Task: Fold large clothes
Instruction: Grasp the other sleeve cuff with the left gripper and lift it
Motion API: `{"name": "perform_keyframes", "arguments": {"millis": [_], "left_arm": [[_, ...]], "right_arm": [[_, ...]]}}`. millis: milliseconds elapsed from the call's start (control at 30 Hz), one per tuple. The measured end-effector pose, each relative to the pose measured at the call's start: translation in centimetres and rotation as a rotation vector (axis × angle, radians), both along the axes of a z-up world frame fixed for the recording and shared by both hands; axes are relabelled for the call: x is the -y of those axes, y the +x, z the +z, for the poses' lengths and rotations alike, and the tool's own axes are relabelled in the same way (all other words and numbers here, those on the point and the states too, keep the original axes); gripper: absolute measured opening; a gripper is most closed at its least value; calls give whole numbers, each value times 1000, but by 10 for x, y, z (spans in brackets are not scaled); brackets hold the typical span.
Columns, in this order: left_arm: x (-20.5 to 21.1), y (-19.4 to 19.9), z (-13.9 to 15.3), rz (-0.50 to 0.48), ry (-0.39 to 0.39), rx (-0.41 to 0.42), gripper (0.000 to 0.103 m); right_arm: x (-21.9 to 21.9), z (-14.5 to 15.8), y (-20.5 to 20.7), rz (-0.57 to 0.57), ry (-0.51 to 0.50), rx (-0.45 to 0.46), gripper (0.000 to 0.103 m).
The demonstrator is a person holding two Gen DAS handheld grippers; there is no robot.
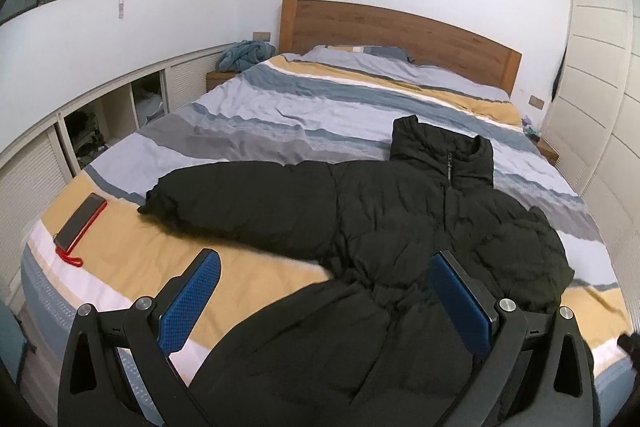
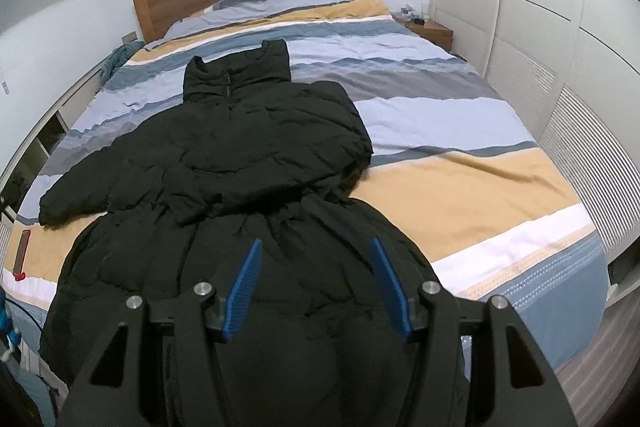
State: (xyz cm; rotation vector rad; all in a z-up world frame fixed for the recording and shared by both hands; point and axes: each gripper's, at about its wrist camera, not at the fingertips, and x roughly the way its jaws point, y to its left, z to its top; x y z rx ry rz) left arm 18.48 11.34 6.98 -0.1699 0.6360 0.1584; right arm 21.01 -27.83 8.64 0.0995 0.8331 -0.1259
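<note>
A long black puffer coat lies front up on the striped bed, collar toward the headboard, zip shut. One sleeve stretches out flat to the left. The other side is bunched in against the body. My left gripper hovers over the coat's waist and left hem, jaws wide apart with nothing pinched. My right gripper is above the coat's skirt, blue pads apart and open, gripping no cloth.
The striped duvet covers the whole bed. A phone in a red case lies near the left foot corner. A wooden headboard stands at the far end, a white wardrobe on the right, low cabinets on the left.
</note>
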Motion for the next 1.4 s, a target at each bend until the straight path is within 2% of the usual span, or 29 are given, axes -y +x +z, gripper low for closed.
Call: {"name": "perform_keyframes", "arguments": {"millis": [233,433,567,667,800,933,1067,1267,1300,1367,1400], "left_arm": [[-5,38,-1,25,-5,-12,102],[-31,78,-14,48,-70,-57,102],[-72,109,-28,98,-179,-79,102],[-113,132,-51,158,-272,-117,102],[-161,151,-84,256,-334,-174,102],[-207,151,-112,390,-402,-199,102],[-247,139,-145,514,-521,-225,102],[-281,141,-167,564,-616,-213,102],[-285,143,-168,563,-634,-205,100],[-296,148,-174,536,-695,-201,83],[-299,150,-176,527,-712,-205,79]], "right_arm": [[12,-13,7,-24,-4,-26,55],[16,-27,19,-33,-3,-56,55],[15,-33,29,-22,-17,-80,55],[10,-34,39,-12,-34,-88,55],[4,-37,48,4,-42,-98,55],[-1,-44,56,18,-53,-123,55],[-4,-50,63,17,-55,-138,55],[-12,-63,73,39,-59,-166,55],[-13,-64,74,42,-61,-168,55],[-13,-65,75,45,-60,-172,55],[-12,-66,75,44,-57,-172,55]]}}
